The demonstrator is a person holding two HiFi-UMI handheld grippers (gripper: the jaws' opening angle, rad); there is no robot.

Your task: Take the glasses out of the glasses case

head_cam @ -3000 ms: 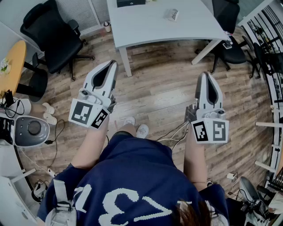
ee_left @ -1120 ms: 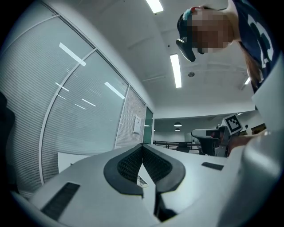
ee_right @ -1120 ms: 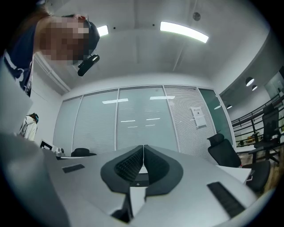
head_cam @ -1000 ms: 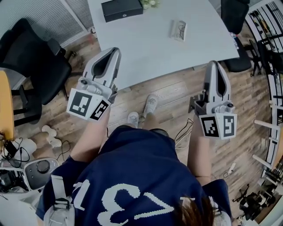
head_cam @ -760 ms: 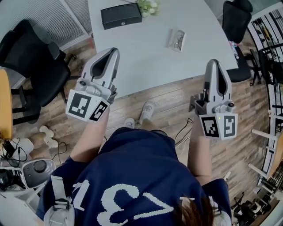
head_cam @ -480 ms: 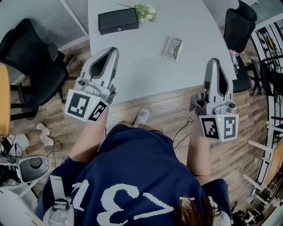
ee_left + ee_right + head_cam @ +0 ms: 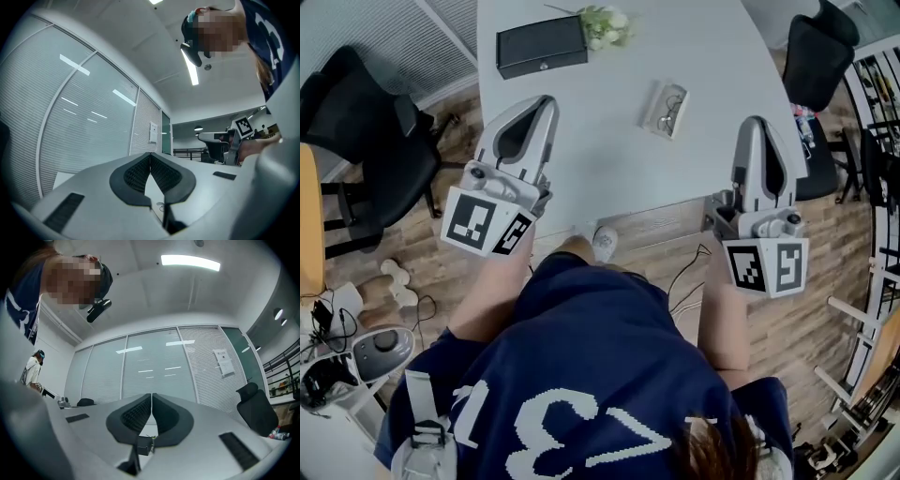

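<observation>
Both tools closed tight and empty. In its own view the left tool has its pads meeting at the tip with nothing between them, and the same goes for the right tool.

In the head view the left tool and right tool now have their tips over the near edge of the counter. Three seconds ago both hung over the wood floor, with the counter far ahead. A second ago only the tips had reached the edge.

The glasses case is untouched. It lies flat on the counter, ahead of and between the tools and well apart from both, and it sits lower in frame than before. The black box and flowers, at the far side, are now fully in view.
</observation>
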